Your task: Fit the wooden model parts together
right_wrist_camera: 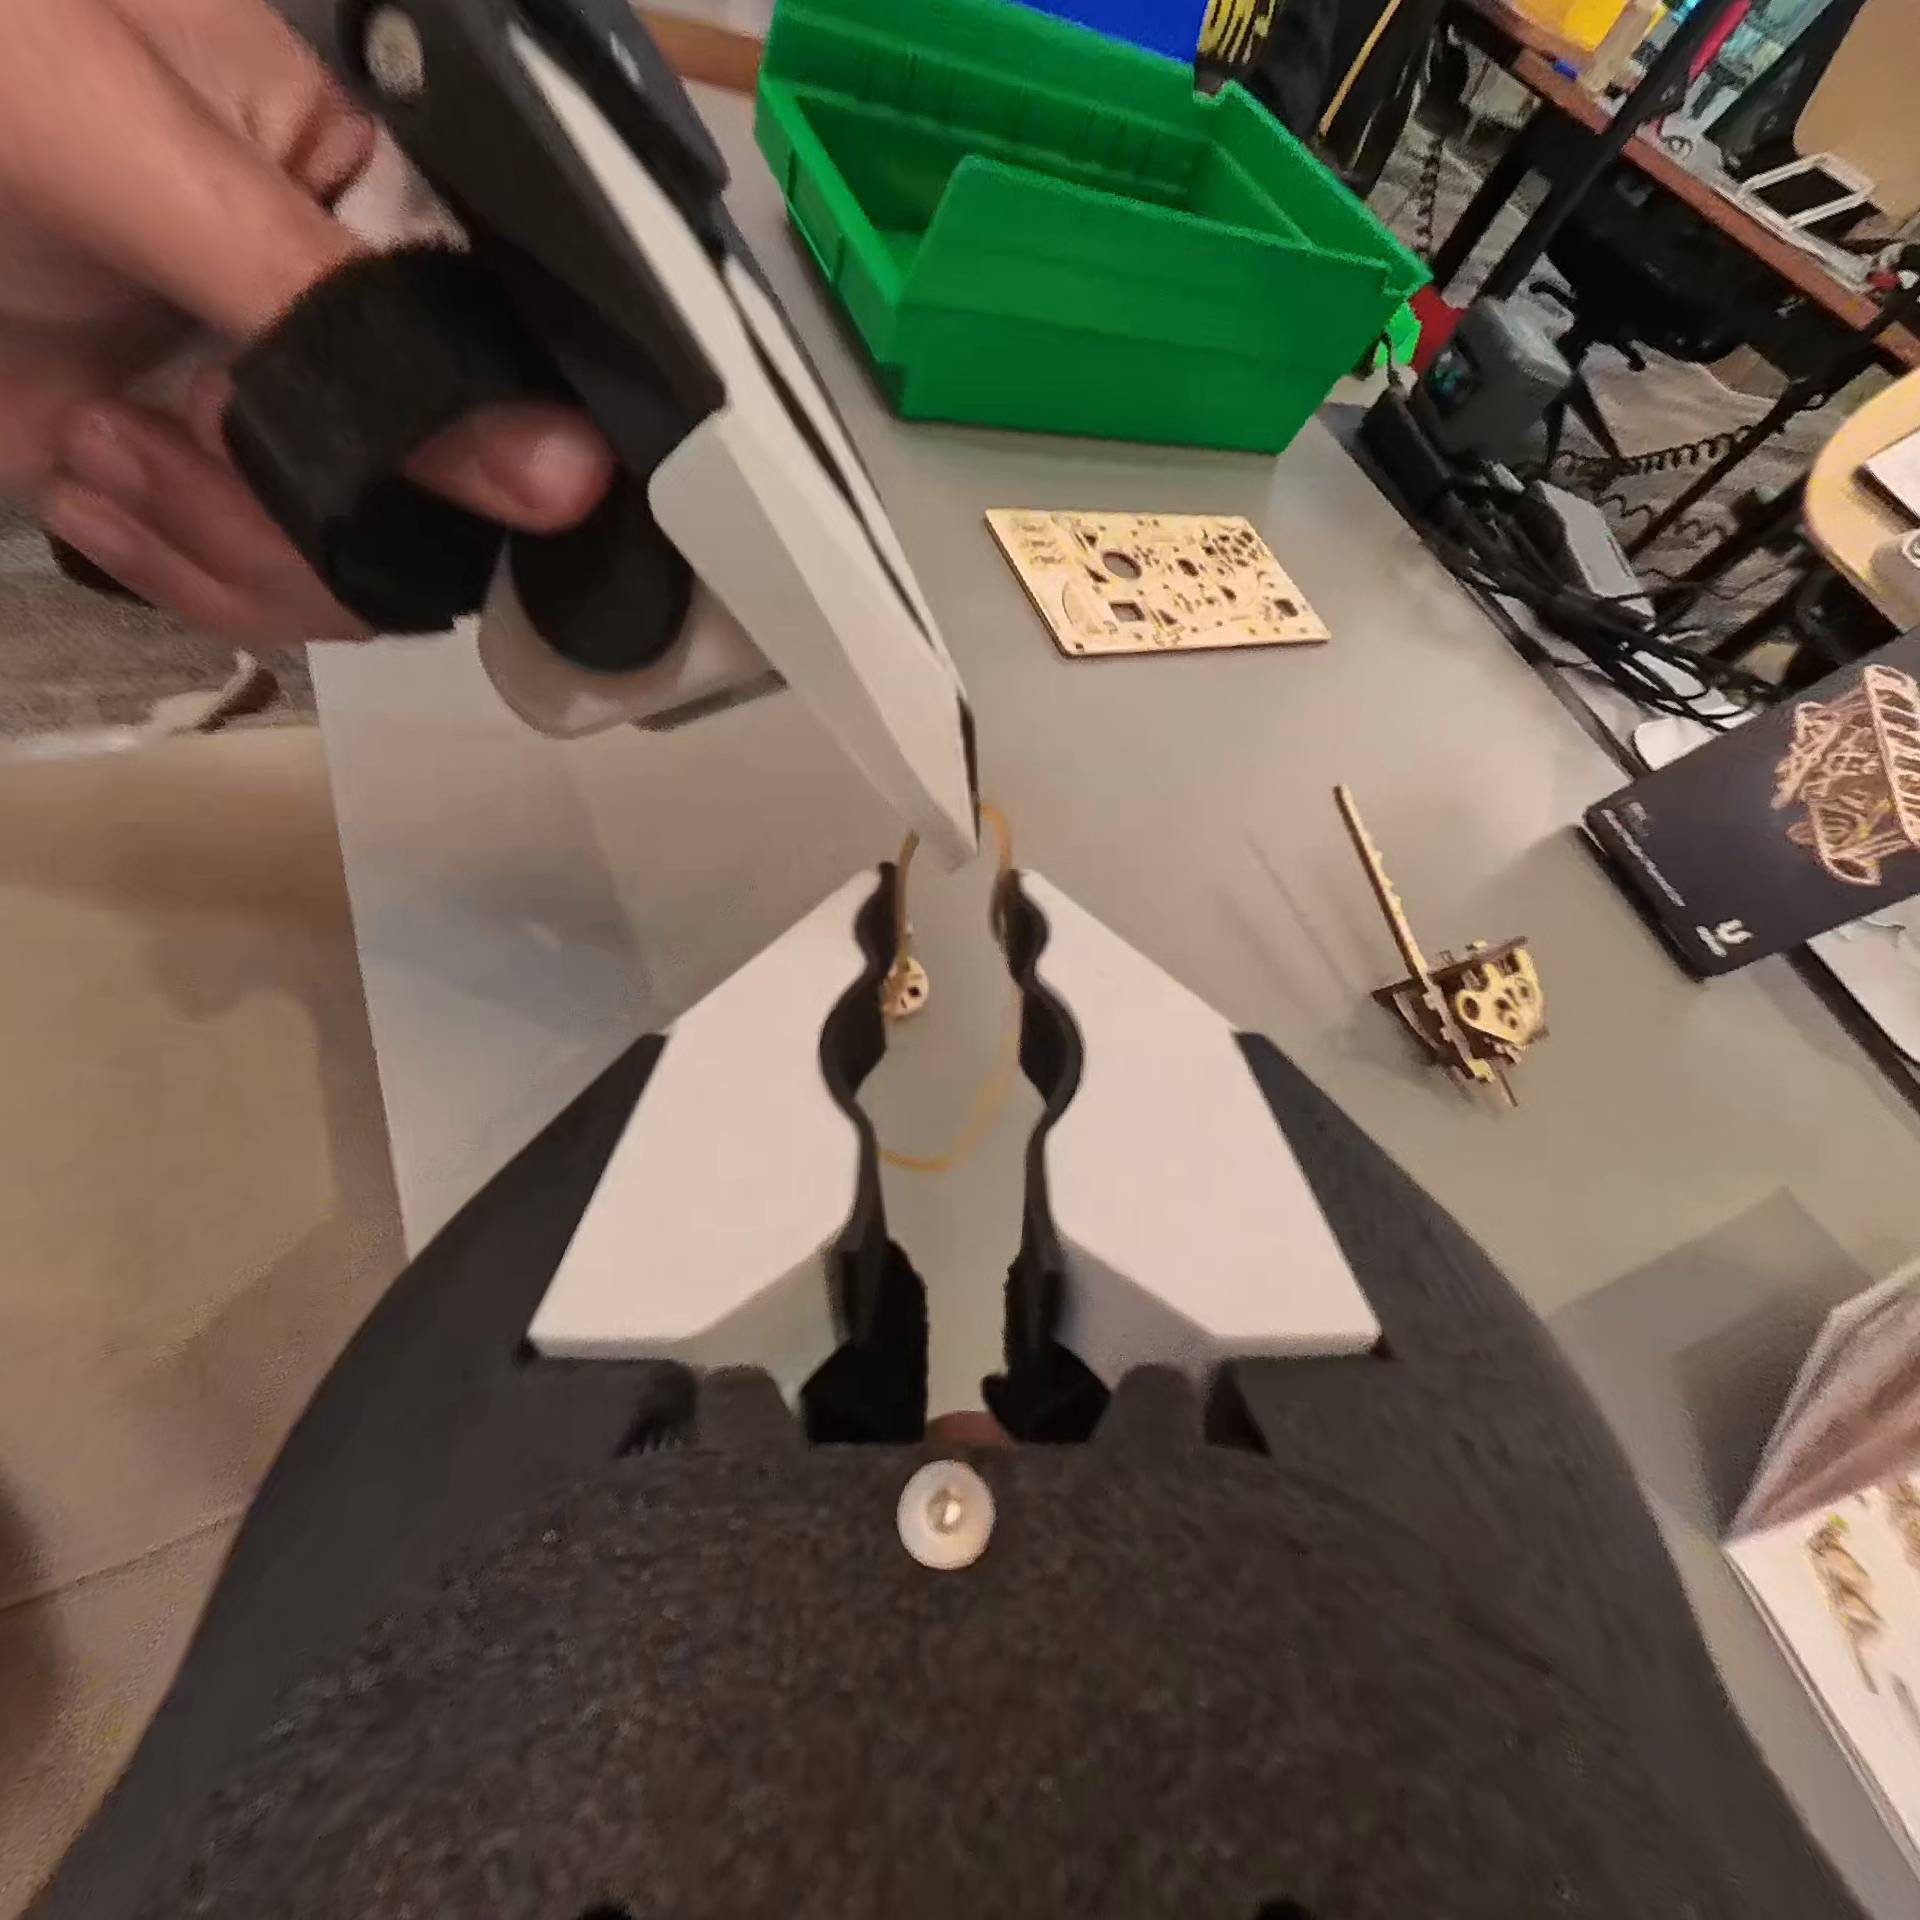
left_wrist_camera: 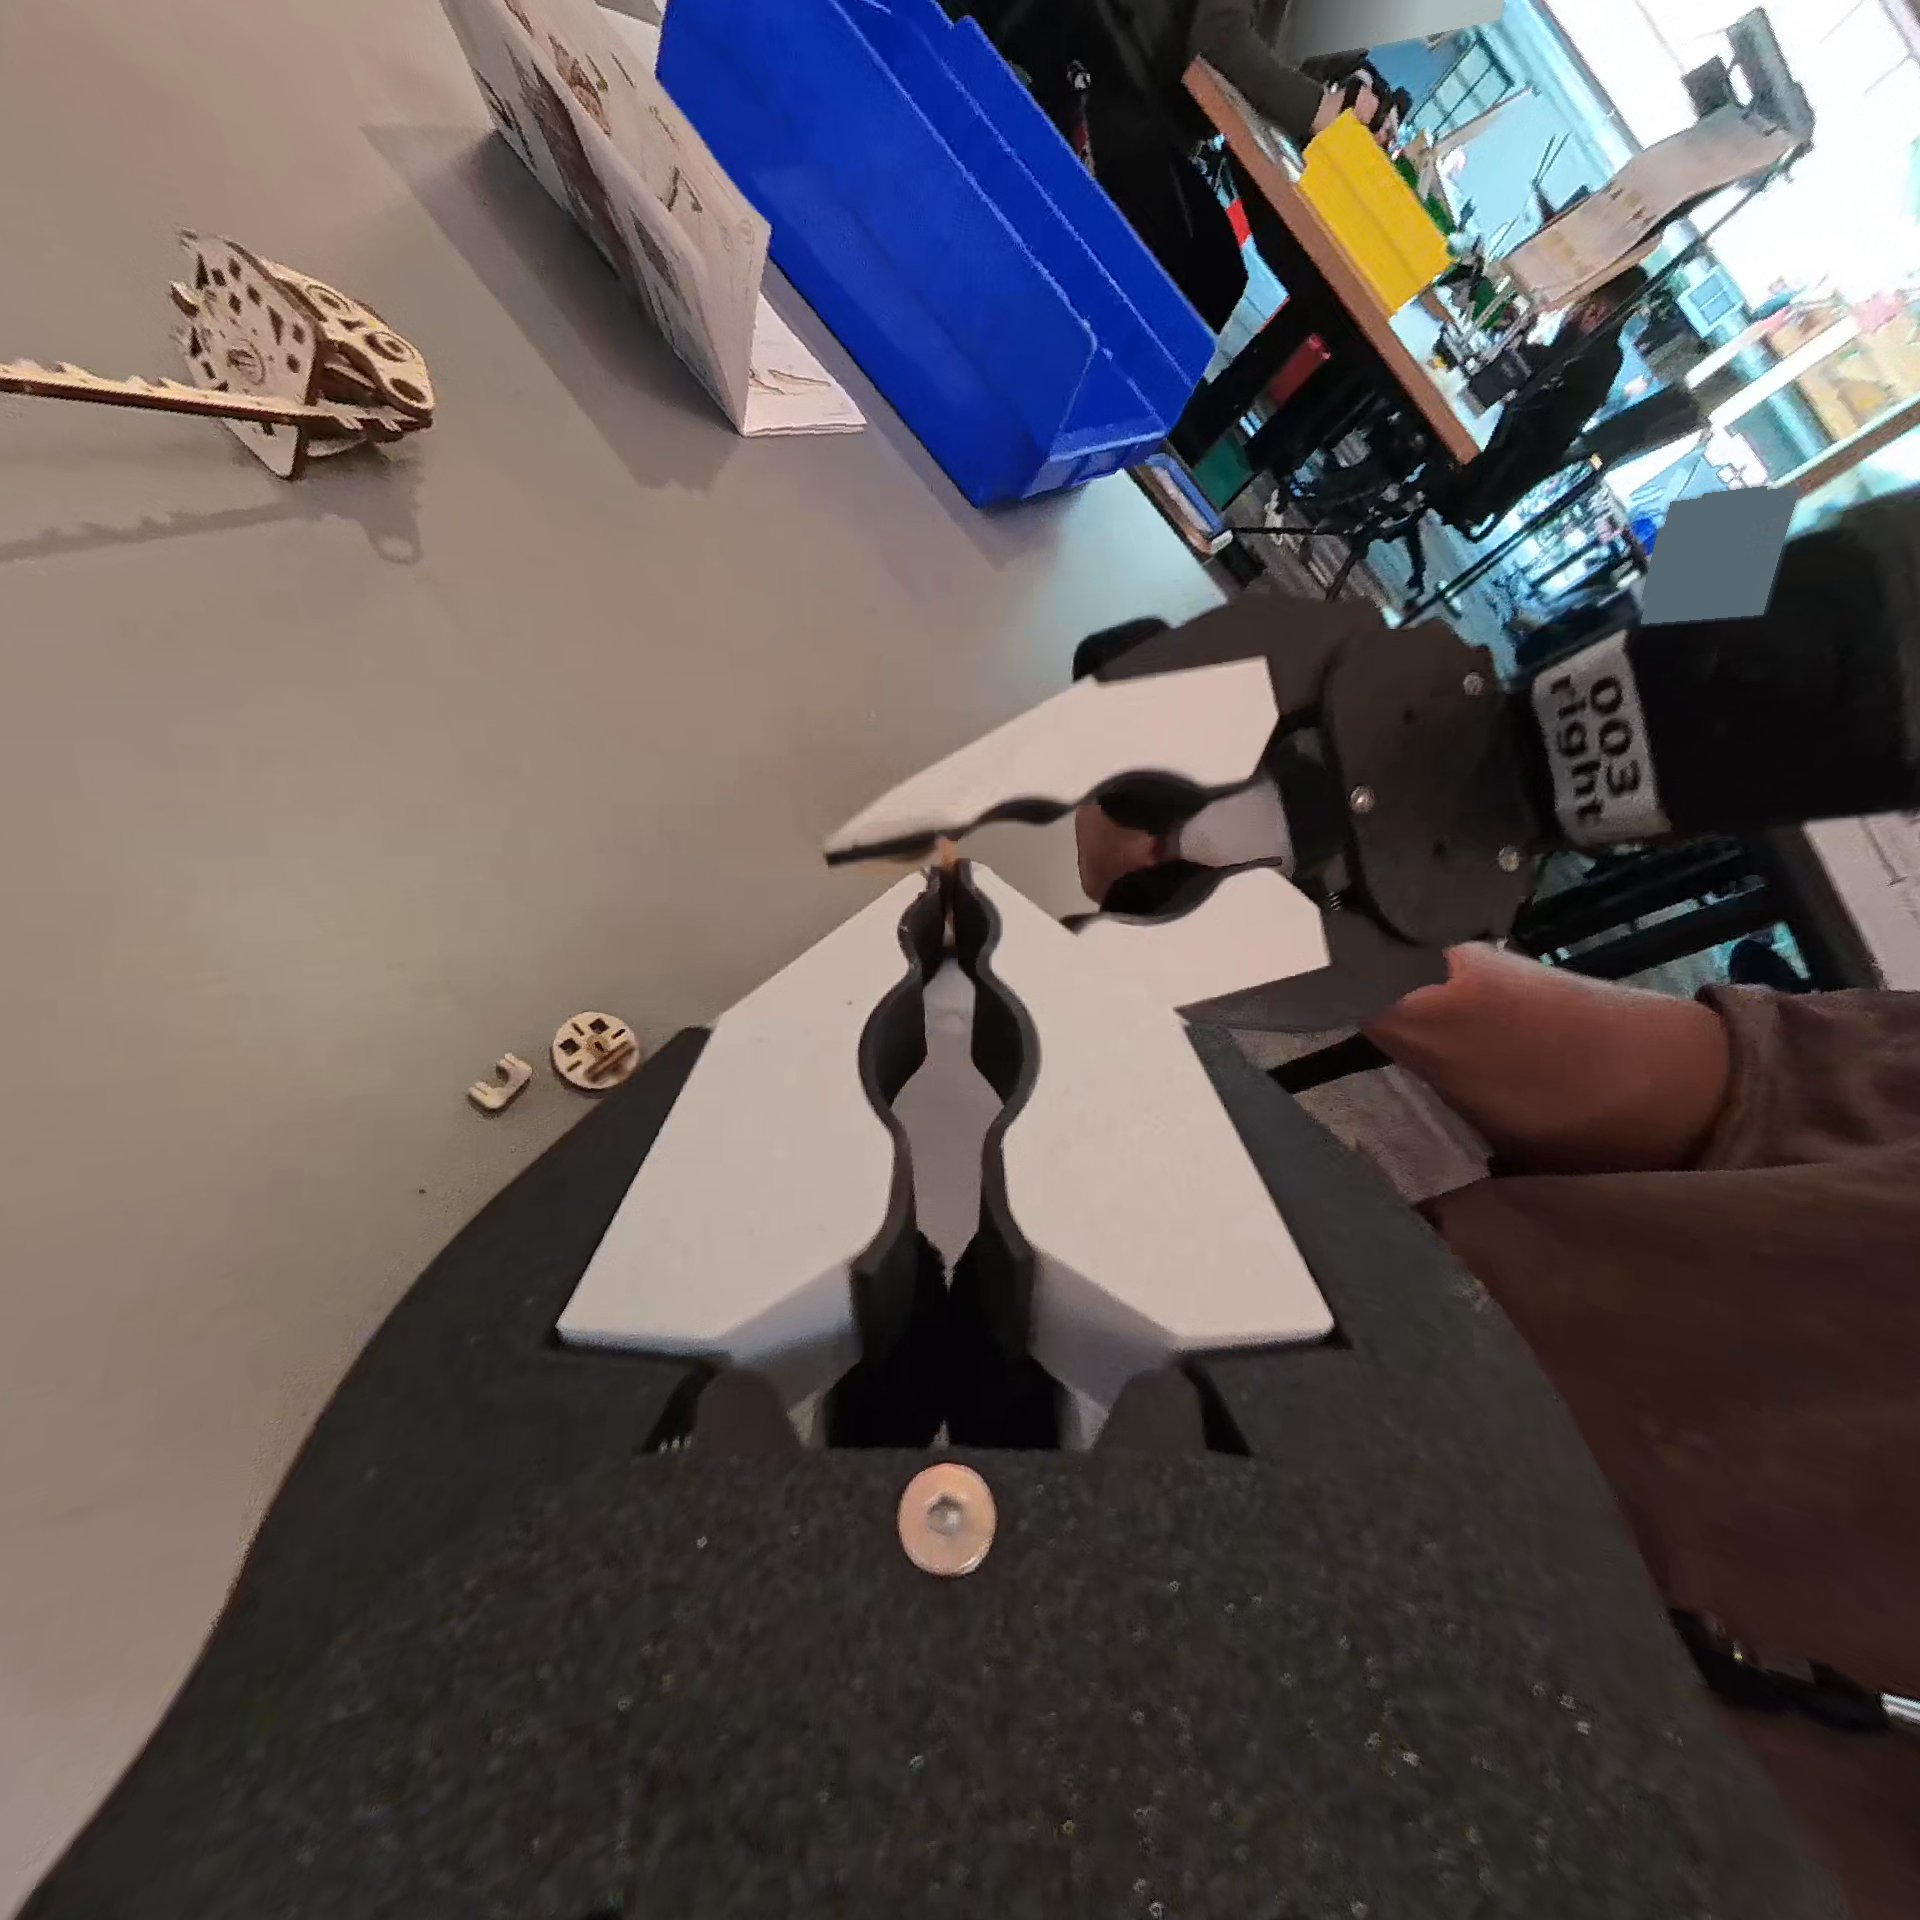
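Observation:
My left gripper is shut on a thin tan wooden part pinched at its very tips. It also shows in the right wrist view, coming down from the upper left. My right gripper is open, its tips on either side of the left gripper's tip, and it reaches in from the right in the left wrist view. A yellow rubber band loops below the tips. I cannot tell what holds the band. A partly built wooden model with a toothed strip stands on the grey table, also.
A small wooden disc and a clip piece lie near my left gripper. A punched wooden sheet lies before a green bin. A blue bin, a folded instruction sheet and a black booklet sit at the table's edges. Only a small space, under 4 cm, lies between the two pairs of fingers. Both grippers' tips are roughly 20 centimeters from the partly built wooden model. Look for it in the right wrist view too.

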The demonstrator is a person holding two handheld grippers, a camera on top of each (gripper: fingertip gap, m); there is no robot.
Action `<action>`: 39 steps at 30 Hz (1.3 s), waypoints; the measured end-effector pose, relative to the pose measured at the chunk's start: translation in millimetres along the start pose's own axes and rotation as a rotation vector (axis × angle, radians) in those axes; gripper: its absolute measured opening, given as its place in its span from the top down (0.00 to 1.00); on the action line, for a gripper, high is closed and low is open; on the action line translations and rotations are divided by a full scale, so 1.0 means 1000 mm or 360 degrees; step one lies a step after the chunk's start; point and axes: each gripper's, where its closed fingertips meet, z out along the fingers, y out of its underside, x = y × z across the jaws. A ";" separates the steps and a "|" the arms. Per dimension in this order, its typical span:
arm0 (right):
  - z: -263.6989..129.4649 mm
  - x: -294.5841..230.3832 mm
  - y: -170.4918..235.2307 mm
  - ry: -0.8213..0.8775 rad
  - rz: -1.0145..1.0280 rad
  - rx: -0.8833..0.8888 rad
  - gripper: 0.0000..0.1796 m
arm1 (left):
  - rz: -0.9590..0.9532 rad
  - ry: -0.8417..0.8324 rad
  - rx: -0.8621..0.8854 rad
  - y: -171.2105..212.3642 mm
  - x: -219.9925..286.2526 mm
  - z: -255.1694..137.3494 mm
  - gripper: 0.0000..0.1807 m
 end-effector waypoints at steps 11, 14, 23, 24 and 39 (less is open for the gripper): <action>-0.009 -0.003 0.014 -0.0109 -0.0020 -0.0067 1.00 | -0.0094 0.0029 0.0134 -0.004 -0.018 -0.020 1.00; -0.008 -0.006 0.020 -0.0197 0.0014 -0.0150 1.00 | 0.0218 0.0004 -0.0048 0.015 -0.017 -0.013 1.00; -0.013 -0.026 0.030 -0.0469 -0.0103 -0.0284 1.00 | 0.1262 -0.0227 -0.0204 0.040 0.003 -0.013 0.78; -0.013 -0.030 0.029 -0.0500 -0.0142 -0.0280 1.00 | 0.1302 -0.0224 -0.0208 0.042 0.008 -0.011 0.79; -0.005 -0.061 0.034 -0.0557 -0.0703 -0.0331 1.00 | 0.1152 -0.0200 -0.0477 0.074 -0.009 -0.006 0.93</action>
